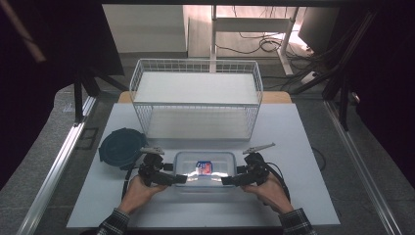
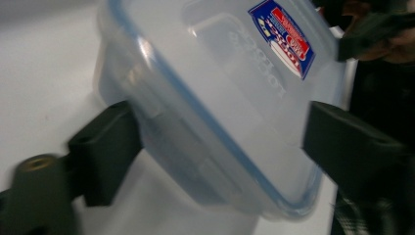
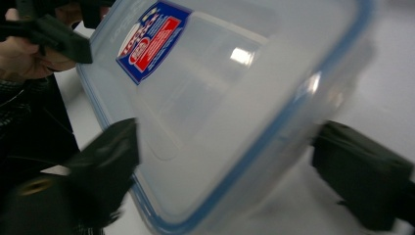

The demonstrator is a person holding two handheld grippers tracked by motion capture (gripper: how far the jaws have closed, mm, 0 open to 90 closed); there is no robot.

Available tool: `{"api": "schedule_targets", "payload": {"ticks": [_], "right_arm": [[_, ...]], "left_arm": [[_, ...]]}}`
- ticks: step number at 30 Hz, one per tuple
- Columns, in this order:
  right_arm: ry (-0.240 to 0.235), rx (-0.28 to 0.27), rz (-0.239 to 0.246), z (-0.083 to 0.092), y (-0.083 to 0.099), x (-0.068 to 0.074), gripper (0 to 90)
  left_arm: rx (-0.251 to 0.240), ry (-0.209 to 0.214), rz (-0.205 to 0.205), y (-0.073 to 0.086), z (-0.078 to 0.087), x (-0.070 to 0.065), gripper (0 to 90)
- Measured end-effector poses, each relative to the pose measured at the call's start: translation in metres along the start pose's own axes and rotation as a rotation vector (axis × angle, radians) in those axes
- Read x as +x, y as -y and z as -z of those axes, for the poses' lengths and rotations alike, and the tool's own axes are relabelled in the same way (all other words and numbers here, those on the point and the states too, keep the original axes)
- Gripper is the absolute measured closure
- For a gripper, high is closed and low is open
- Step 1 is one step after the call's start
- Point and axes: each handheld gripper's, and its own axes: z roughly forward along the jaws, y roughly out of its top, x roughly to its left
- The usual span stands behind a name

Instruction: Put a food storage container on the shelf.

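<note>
Plastic box (image 1: 204, 169) with a clear lid and a red-and-blue sticker (image 1: 203, 168) sits on the white table (image 1: 303, 196), near the front edge and just in front of the wire basket (image 1: 195, 98). Left gripper (image 1: 182, 179) has its end of the box between its jaws, right gripper (image 1: 226, 180) has the opposite end, so it's bracketed from both sides. Both pairs of jaws are spread wide around the box corners; can't really tell if the pads are pressing on it. Off to the left, a dark round lid (image 1: 122, 147) lies flat on the table.
</note>
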Motion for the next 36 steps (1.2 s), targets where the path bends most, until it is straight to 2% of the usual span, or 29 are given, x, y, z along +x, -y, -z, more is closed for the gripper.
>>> {"api": "schedule_targets", "payload": {"ticks": [1, 2, 4, 5, 6, 7, 8, 9, 12, 14, 15, 18, 19, 28, 34, 36], "right_arm": [[0.000, 0.000, 0.000, 0.000, 0.000, 0.000, 17.6], [-0.006, -0.013, -0.002, 0.008, 0.003, 0.001, 25.0], [-0.011, -0.023, -0.005, 0.011, 0.005, 0.000, 28.6], [-0.020, -0.036, -0.025, 0.014, 0.006, 0.000, 33.4], [-0.030, -0.055, -0.045, 0.021, 0.009, 0.001, 41.0], [-0.031, -0.059, -0.042, 0.024, 0.011, 0.001, 45.1], [-0.033, -0.068, -0.042, 0.028, 0.012, 0.003, 48.2], [-0.033, -0.068, -0.042, 0.028, 0.012, 0.003, 48.2], [-0.027, -0.086, -0.038, 0.031, 0.017, 0.007, 50.3], [-0.008, -0.105, -0.067, 0.031, 0.018, 0.010, 50.3], [-0.008, -0.105, -0.067, 0.031, 0.018, 0.010, 50.3], [0.014, -0.122, -0.073, 0.032, 0.017, 0.013, 51.5], [0.029, -0.146, -0.045, 0.034, 0.016, 0.014, 52.6], [0.048, -0.193, 0.002, 0.040, 0.008, 0.020, 52.7], [0.061, -0.226, 0.010, 0.043, -0.001, 0.023, 52.3], [0.065, -0.254, 0.006, 0.047, -0.007, 0.024, 52.2]], "left_arm": [[0.000, 0.000, 0.000, 0.000, 0.000, 0.000, 19.4], [-0.001, 0.010, 0.002, 0.004, 0.004, -0.003, 22.8], [0.002, 0.006, 0.000, 0.006, 0.006, -0.005, 25.0], [0.000, 0.004, -0.002, 0.007, 0.008, -0.008, 27.3], [-0.048, 0.012, 0.033, 0.010, 0.014, -0.009, 35.5], [-0.073, 0.031, 0.055, 0.012, 0.017, -0.008, 41.8], [-0.073, 0.031, 0.055, 0.012, 0.017, -0.008, 45.5], [-0.087, 0.043, 0.063, 0.014, 0.018, -0.008, 45.5], [-0.103, 0.021, 0.068, 0.015, 0.018, -0.012, 47.2], [-0.113, 0.008, 0.080, 0.015, 0.017, -0.014, 47.0], [-0.113, 0.008, 0.080, 0.015, 0.017, -0.014, 47.1], [-0.131, -0.024, 0.074, 0.014, 0.017, -0.020, 47.9], [-0.139, -0.051, 0.059, 0.013, 0.018, -0.024, 49.2], [-0.180, -0.048, 0.064, 0.005, 0.025, -0.025, 49.9], [-0.203, -0.054, 0.053, -0.008, 0.033, -0.025, 49.8], [-0.210, -0.055, 0.044, -0.013, 0.035, -0.026, 50.0]]}}
